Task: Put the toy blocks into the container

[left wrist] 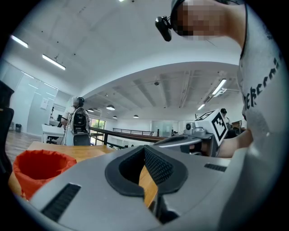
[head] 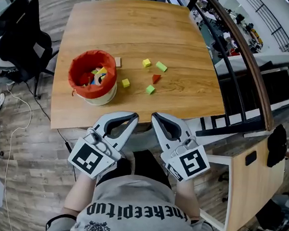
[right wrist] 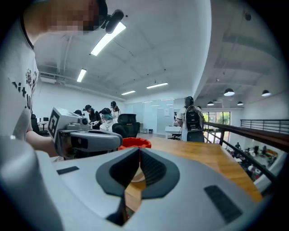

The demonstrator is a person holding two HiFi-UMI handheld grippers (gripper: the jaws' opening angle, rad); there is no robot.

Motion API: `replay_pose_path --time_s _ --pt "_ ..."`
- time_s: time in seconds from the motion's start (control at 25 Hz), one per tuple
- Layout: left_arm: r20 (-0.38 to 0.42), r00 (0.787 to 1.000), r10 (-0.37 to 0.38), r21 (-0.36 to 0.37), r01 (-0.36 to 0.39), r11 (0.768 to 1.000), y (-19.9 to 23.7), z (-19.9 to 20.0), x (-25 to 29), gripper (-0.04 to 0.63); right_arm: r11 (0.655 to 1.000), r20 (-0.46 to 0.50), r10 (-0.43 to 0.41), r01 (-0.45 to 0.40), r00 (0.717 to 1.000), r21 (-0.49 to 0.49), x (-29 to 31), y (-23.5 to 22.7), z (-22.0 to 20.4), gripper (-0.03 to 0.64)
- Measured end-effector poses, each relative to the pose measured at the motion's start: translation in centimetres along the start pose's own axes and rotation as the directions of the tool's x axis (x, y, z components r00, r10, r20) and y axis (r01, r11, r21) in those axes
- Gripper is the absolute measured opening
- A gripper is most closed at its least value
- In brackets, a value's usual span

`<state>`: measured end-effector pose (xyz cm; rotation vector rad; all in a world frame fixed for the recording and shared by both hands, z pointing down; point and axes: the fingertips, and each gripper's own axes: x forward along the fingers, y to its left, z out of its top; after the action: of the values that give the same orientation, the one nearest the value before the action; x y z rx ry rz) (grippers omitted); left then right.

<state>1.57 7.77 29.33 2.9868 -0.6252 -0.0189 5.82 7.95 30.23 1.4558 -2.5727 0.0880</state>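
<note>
Toy blocks (head: 95,77) of mixed colours lay inside the red-lined container (head: 96,53), which stood on the left part of the wooden worktop (head: 141,32). Six further pieces lay loose on the worktop to the container's right: a tan block (head: 118,62) just beside its rim, a yellow block (head: 146,62), a light green block (head: 161,66), a second yellow block (head: 125,83), a red block (head: 156,78) and a second green block (head: 150,89). The left claw (head: 134,117) and the right claw (head: 154,116) were held side by side at the worktop's near edge, well apart from the loose pieces. Each claw had its jaw tips pressed together and gripped nothing.
</note>
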Motion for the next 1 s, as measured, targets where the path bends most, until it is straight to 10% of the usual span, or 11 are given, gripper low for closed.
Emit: replay_pose_path --time_s 1.0 --pt "-0.032 0.998 0.054 -0.051 -0.056 0.997 5.1 -1.4 3.9 0.015 0.998 -0.178 0.049 -0.041 0.983 0.052 8.1 -9.9 -4.7 0.023"
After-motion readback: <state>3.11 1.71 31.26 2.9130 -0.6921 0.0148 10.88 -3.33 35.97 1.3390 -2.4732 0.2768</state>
